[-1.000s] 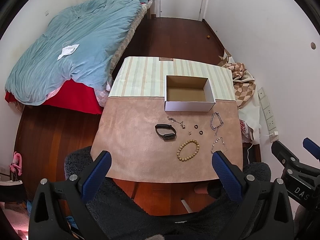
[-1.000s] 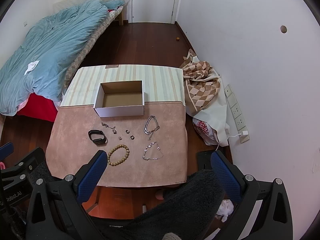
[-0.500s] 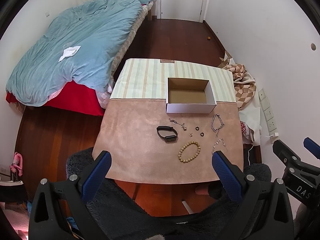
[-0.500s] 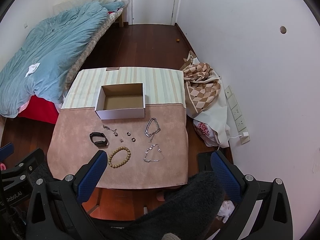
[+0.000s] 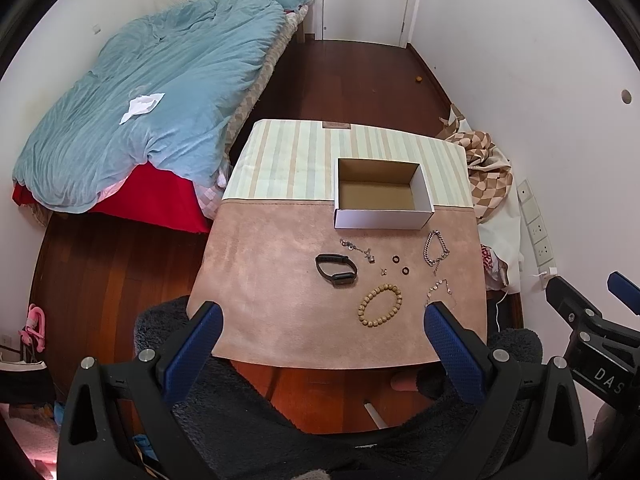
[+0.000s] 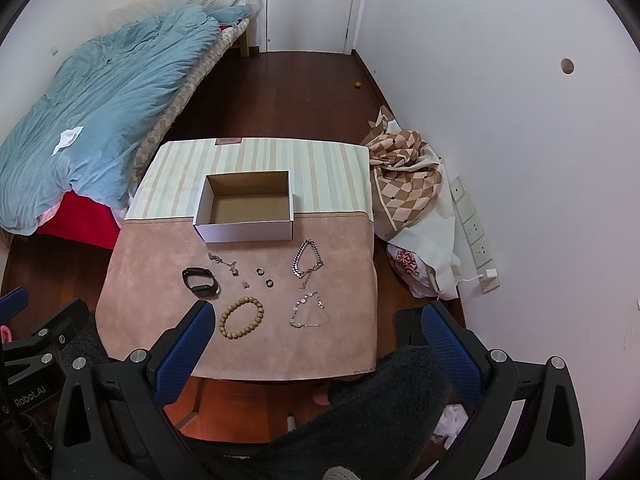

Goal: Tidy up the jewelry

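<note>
An empty white cardboard box (image 5: pixel 382 196) (image 6: pixel 246 208) sits mid-table. In front of it on the pink cloth lie a black wristband (image 5: pixel 335 270) (image 6: pixel 200 280), a wooden bead bracelet (image 5: pixel 380 306) (image 6: pixel 241 317), a thick silver chain (image 5: pixel 435 247) (image 6: pixel 306 264), a thin silver chain (image 6: pixel 310 312) (image 5: pixel 440 290), a small charm chain (image 5: pixel 358 249) (image 6: pixel 223 262) and two dark rings (image 5: pixel 400 265) (image 6: pixel 265 277). My left gripper (image 5: pixel 324 320) and right gripper (image 6: pixel 316 320) are both open and empty, held high above the table's near edge.
The low table (image 5: pixel 280 312) is covered with pink and striped cloth. A bed with a blue duvet (image 5: pixel 152 112) stands to the left. A checkered cloth (image 6: pixel 404 176) and bags lie at the right wall, with sockets (image 6: pixel 474 232). My dark fuzzy sleeves are below.
Both grippers have drawn slightly up and back, so the table looks a little smaller and farther. Nothing on the table has moved.
</note>
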